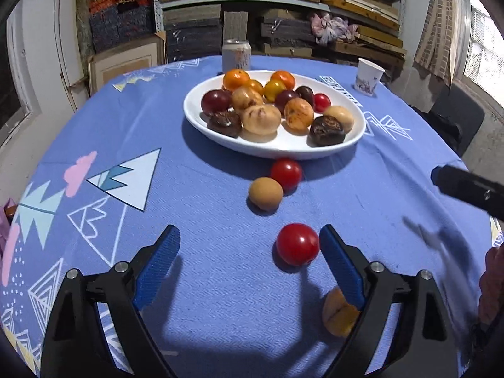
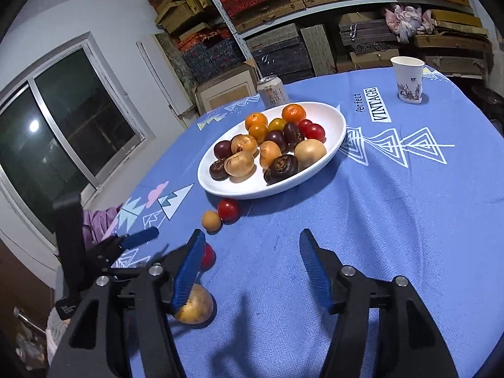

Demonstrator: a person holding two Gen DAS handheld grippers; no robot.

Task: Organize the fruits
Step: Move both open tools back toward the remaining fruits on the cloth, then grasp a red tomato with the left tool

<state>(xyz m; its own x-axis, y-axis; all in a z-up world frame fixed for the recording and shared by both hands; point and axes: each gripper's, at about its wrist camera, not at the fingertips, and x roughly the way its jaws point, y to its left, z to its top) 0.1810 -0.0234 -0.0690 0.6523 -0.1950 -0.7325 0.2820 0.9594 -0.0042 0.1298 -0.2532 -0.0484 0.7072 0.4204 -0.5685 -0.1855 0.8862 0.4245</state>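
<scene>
Fruits fill the white oval plate [image 1: 352, 140] on the blue patterned cloth of the worktop [image 1: 204, 214], and four more lie loose on the cloth in front of it. Going left to right in the left wrist view, the left claw [image 1: 249, 252] hangs low over the cloth with its blue-padded jaws spread wide and nothing between them. A red tomato [image 1: 297, 249] sits just inside its right-hand finger, so near the pad that I cannot tell if they touch. Farther ahead, a small tan fruit [image 1: 265, 193] and a second red tomato [image 1: 286, 174] rest against each other near the plate's front rim. A yellow-tan fruit [image 1: 338, 316] lies partly hidden under that right-hand finger. Behind the plate stands a drink can [image 1: 236, 55], and farther right a paper cup [image 1: 369, 76] near the worktop's far edge. In the right wrist view the right claw [image 2: 252, 258] is likewise spread wide and holds nothing; its left-hand finger hides part of the yellow-tan fruit and the near tomato, which lie to its left, outside the jaws.
</scene>
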